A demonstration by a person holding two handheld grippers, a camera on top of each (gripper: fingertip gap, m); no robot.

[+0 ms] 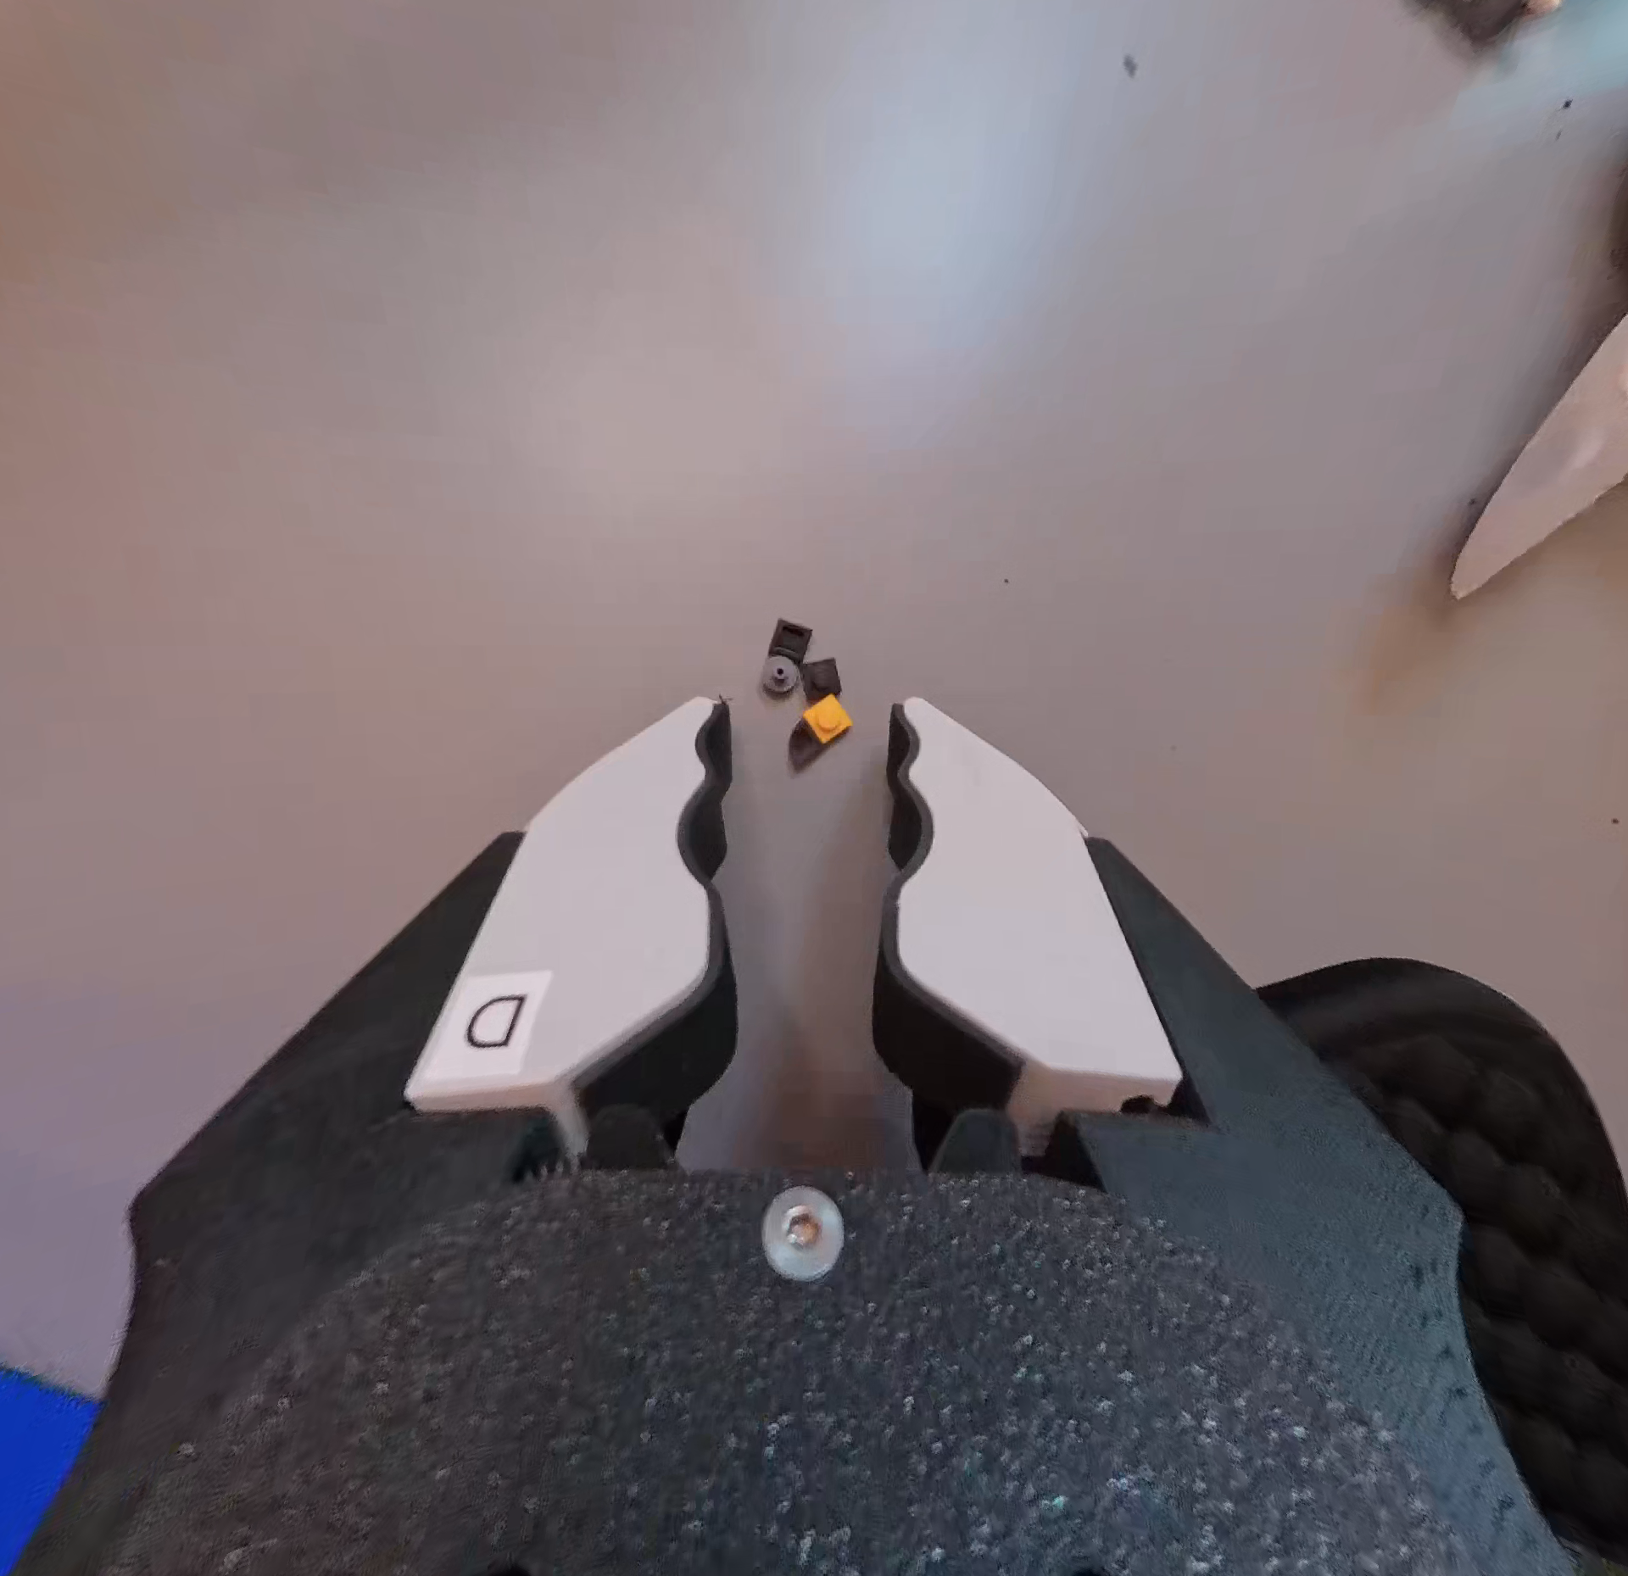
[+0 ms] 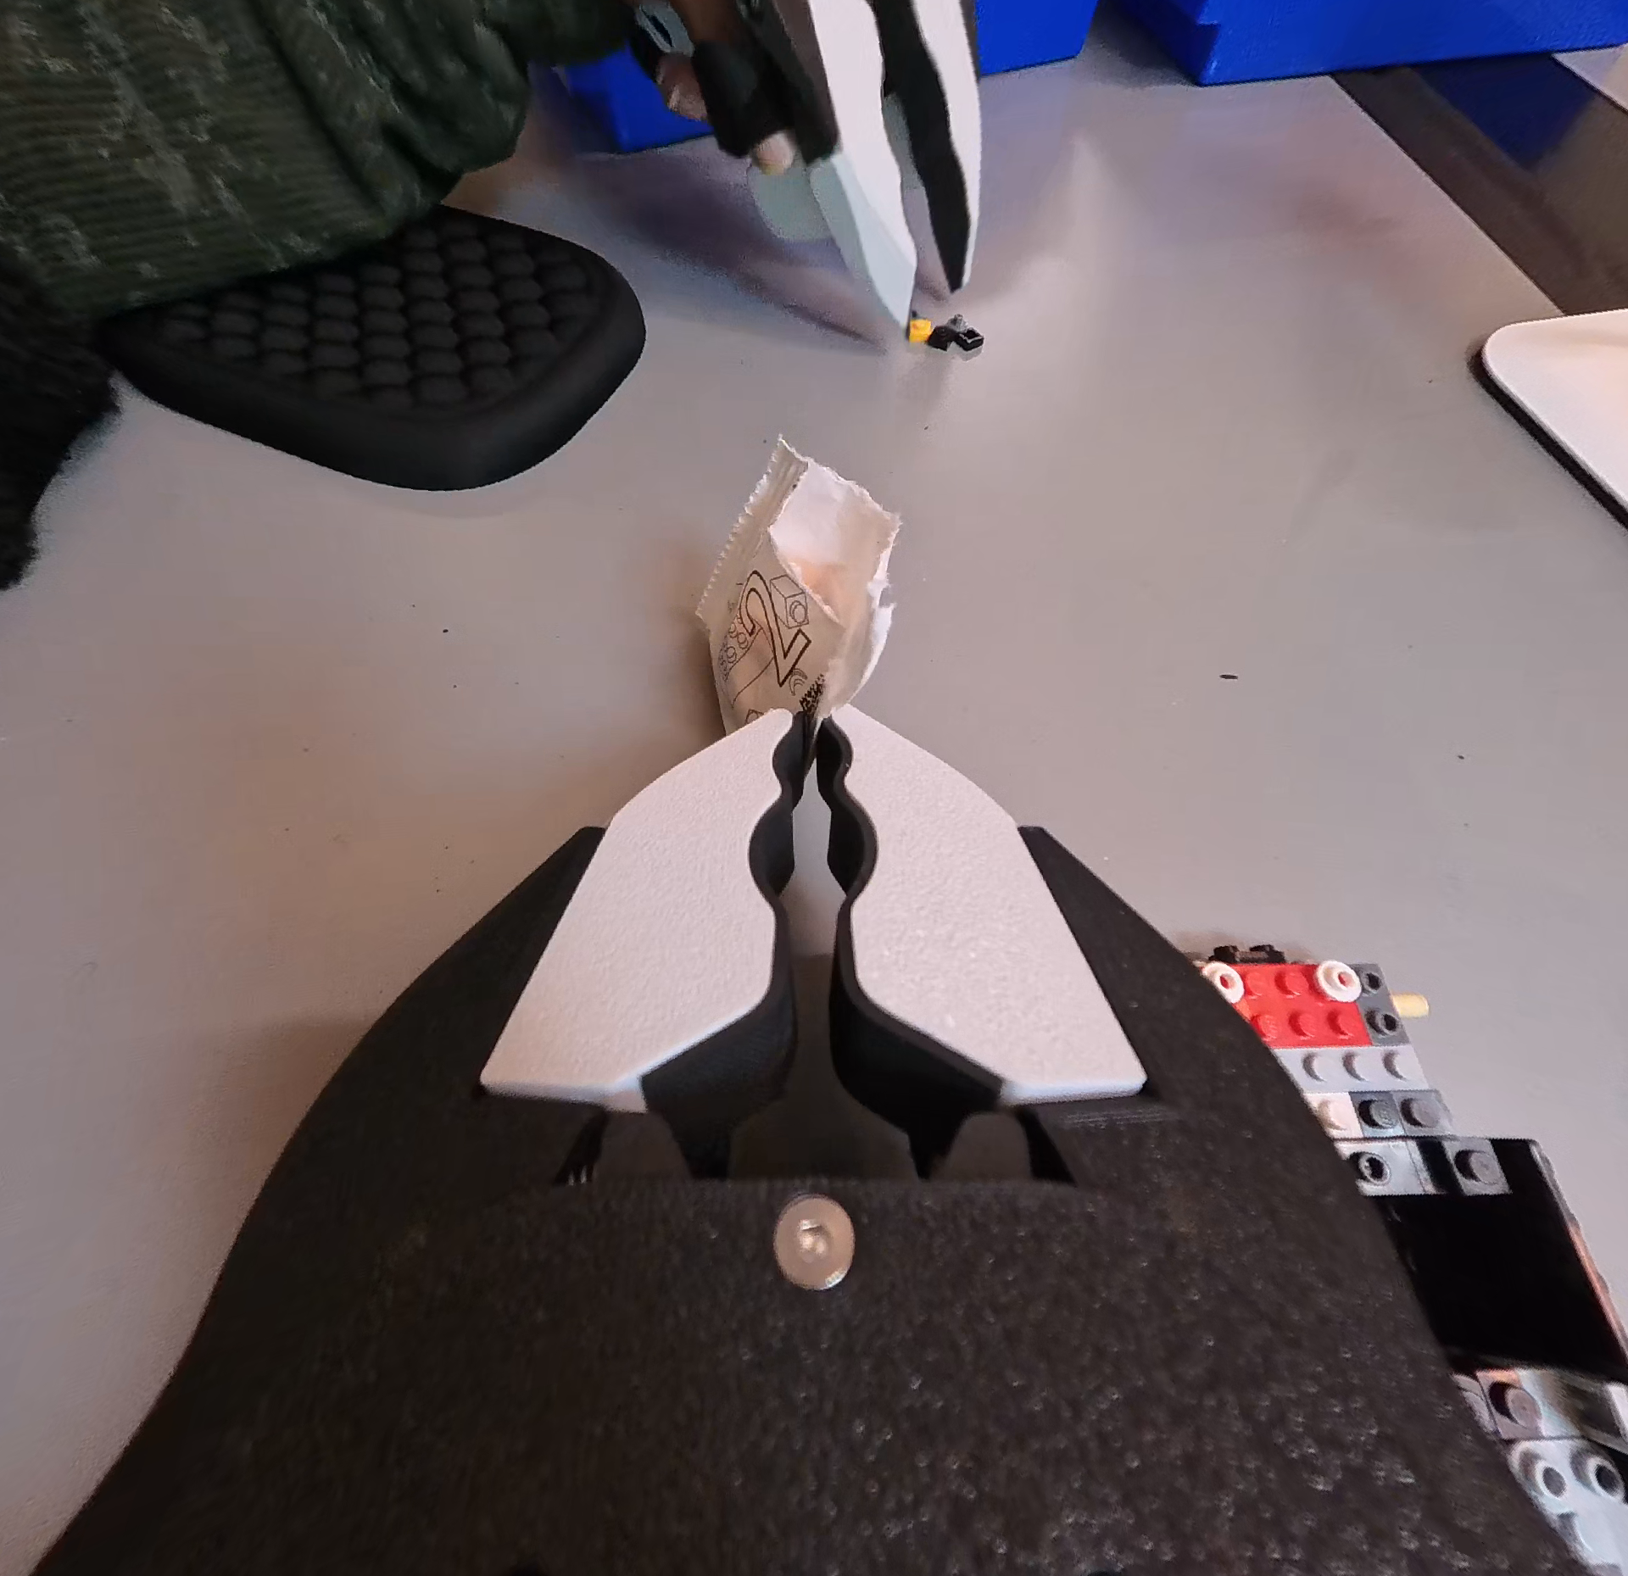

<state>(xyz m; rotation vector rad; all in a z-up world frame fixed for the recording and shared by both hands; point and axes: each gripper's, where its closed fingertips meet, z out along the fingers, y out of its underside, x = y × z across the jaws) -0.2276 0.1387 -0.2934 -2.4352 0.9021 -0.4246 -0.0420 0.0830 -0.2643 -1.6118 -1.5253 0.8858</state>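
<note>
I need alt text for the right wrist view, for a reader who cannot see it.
The right gripper pinches a torn white paper bag above a grey table. Farther off, the open left gripper hangs over small yellow and black bricks; a brick model sits at right.

left wrist: steep, close over table [image 1: 440, 389] | right wrist: low, forward | shared: bricks [image 1: 806, 693]

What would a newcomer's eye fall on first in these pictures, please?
Probably the torn paper bag, pinched at its lower end by the shut right gripper and standing up mid-frame. Next, the orange stud piece among small dark pieces on the grey table, just ahead of the open left gripper. A brick model sits at the right.
</note>
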